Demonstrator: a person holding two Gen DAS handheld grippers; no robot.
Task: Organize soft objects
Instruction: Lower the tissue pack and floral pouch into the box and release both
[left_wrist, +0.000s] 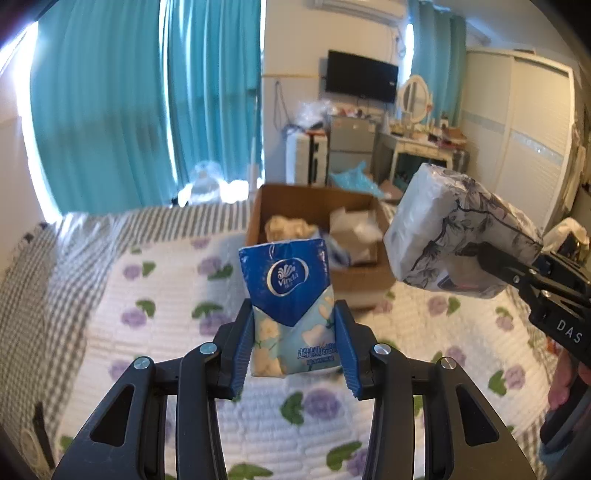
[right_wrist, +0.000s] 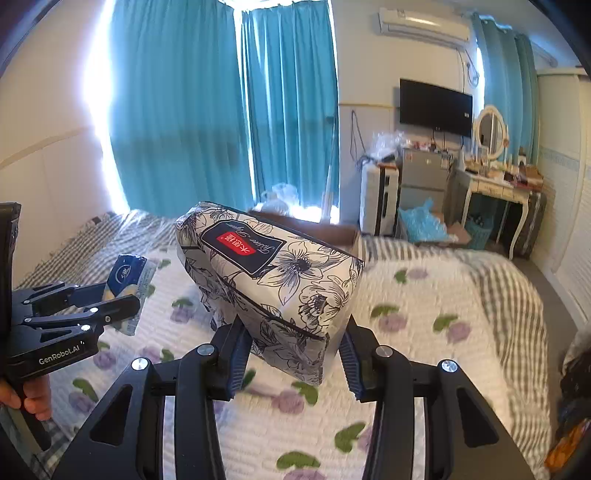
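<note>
Left wrist view: left tool (left_wrist: 294, 345) clamps blue Vinda tissue pack (left_wrist: 290, 295) upright, long axis vertical, above the bed; right tool (right_wrist: 291, 354) grips floral-printed tissue pack (right_wrist: 269, 280), long axis tilted up-left

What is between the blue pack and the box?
Only flowered quilt, seen in the left wrist view, between the blue pack and the box.

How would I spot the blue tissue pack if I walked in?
Find the bed with the purple-flower quilt and the cardboard box standing on it. In front of that box, the left gripper holds the tissue pack upright. Its dark blue top with a white oval logo distinguishes it from the bigger black-and-white flowered pack nearby.
</note>
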